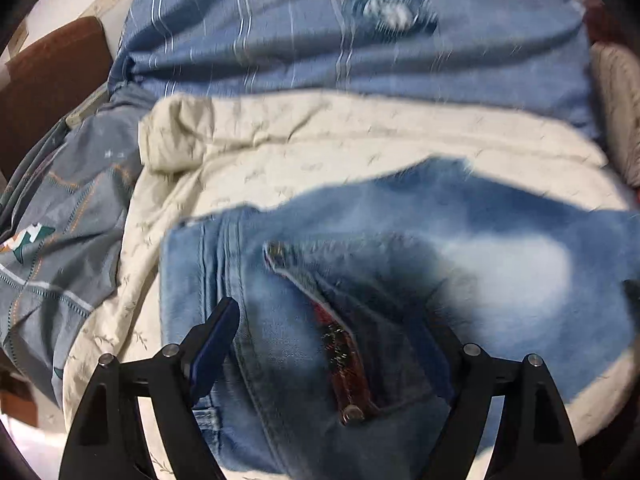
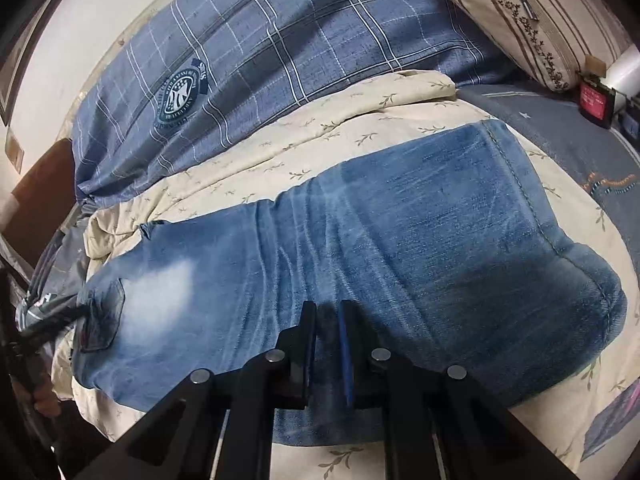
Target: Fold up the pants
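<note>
Nearest the camera, the right gripper has its fingers nearly closed on the near edge of the jeans, with a strip of denim between them; it seems to pinch the cloth. The left gripper is spread wide over the back pocket of the jeans and grasps nothing. The jeans lie on the cream quilt on the bed, in front of the blue checked pillow. They look already folded into a short, thick bundle, so probably a last fold or smoothing is left. No container can be seen in either view.
</note>
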Demonstrator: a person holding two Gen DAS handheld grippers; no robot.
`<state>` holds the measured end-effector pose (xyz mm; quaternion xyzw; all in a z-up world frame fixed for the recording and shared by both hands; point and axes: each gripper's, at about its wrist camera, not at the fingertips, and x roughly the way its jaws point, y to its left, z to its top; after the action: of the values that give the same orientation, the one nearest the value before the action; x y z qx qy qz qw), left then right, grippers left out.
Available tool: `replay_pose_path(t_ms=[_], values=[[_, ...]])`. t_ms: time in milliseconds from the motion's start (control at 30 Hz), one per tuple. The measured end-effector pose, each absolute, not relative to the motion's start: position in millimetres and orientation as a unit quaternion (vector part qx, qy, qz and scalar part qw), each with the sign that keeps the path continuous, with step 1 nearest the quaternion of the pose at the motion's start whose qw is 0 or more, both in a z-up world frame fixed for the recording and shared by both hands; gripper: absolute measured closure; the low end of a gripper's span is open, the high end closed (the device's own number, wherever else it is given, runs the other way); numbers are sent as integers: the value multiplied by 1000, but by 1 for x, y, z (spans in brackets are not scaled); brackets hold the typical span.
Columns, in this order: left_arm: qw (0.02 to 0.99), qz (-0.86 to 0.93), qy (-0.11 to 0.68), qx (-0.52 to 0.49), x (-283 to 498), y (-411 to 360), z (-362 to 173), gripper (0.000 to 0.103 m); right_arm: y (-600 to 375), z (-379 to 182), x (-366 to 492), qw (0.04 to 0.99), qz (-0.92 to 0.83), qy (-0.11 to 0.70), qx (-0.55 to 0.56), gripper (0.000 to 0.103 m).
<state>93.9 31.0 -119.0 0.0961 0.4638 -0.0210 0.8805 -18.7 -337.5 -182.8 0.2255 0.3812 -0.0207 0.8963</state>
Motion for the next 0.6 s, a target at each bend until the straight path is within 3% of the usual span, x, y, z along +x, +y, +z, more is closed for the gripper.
replay_pose_path(t_ms=[333, 600], values=[[885, -5, 452, 113, 92, 40, -143, 9, -349, -187, -12, 888, -31, 385, 251, 90], [895, -8, 437, 85, 79, 50, -111, 10, -372, -175, -33, 889, -41, 343, 301, 90]])
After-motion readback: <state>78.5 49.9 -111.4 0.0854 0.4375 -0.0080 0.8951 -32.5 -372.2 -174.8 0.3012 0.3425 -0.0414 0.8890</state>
